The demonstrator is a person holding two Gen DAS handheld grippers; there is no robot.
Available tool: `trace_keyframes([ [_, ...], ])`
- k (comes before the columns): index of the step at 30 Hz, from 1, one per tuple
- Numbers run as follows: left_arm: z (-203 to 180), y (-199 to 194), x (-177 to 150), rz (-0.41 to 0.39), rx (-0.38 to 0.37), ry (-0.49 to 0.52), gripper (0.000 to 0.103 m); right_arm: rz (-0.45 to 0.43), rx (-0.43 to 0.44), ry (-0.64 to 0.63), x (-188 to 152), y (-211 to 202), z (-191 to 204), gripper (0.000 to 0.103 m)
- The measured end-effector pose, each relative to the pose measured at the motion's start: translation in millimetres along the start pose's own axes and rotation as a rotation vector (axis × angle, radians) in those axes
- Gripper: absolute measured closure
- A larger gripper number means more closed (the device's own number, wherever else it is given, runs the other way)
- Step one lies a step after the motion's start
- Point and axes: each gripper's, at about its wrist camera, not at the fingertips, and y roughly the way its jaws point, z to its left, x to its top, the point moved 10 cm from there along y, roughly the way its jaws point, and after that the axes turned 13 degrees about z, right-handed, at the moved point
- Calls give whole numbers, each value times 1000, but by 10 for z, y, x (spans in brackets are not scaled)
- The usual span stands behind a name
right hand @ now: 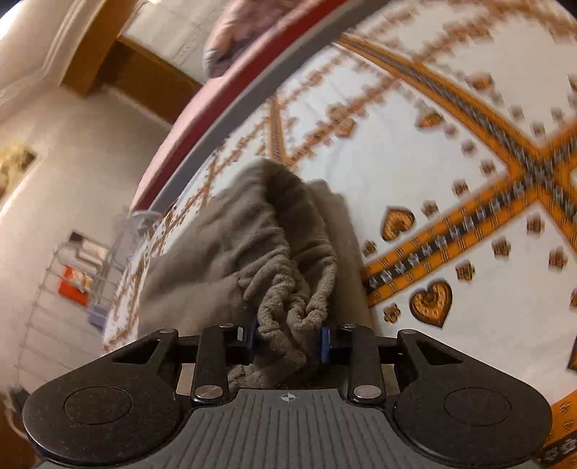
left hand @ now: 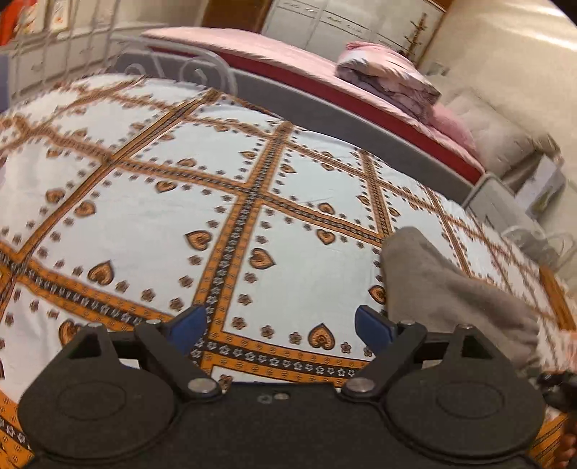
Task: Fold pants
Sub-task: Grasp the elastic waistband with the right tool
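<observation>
Nearest in the right wrist view, the right tool (right hand: 288,341) is clenched on the gathered waistband of the grey-brown pants (right hand: 259,245), the blue pads (right hand: 325,344) pressing the bunched elastic from both sides. From that grip the pants run away from the camera in a crumpled heap over the bedspread (right hand: 414,173), a pale cloth crossed by orange and black bands with hearts and small flowers (the picture is blurred toward its edges). The garment lies close to the bed's side edge that borders the grey rail (right hand: 230,108). In the left wrist view, the left tool (left hand: 281,326) is released, its blue pads (left hand: 373,324) spread wide with only bedspread (left hand: 216,180) showing between them; it touches no cloth. Just beside its right finger, a smooth fold of the pants (left hand: 450,288) lies flat on the bed and stretches toward the lower right, where a bit of the other tool's dark frame (left hand: 557,388) shows at the picture's edge. Farther off, past the bed's far edge, stands a curled metal bed frame (left hand: 173,68). Beyond the grey rail (left hand: 342,119) lies a second bed with a pink cover (left hand: 259,47), and on it a folded pink quilt (left hand: 389,79). Pale cupboards (left hand: 342,21) close the room behind.
</observation>
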Motion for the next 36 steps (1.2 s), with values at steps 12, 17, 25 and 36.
trace_keyframes([
  [12,-287,-34,-23,-26,80,147,8,-92,-47,-104,99,-432,121,27],
  [17,-473,-59,1,-54,124,216,6,-81,-31,-165,126,-581,240,22],
  [25,-773,69,-53,-12,13,222,10,-20,-65,-252,258,-411,317,16],
  [36,-947,335,-102,54,-7,272,13,9,-47,-200,275,-218,136,16],
])
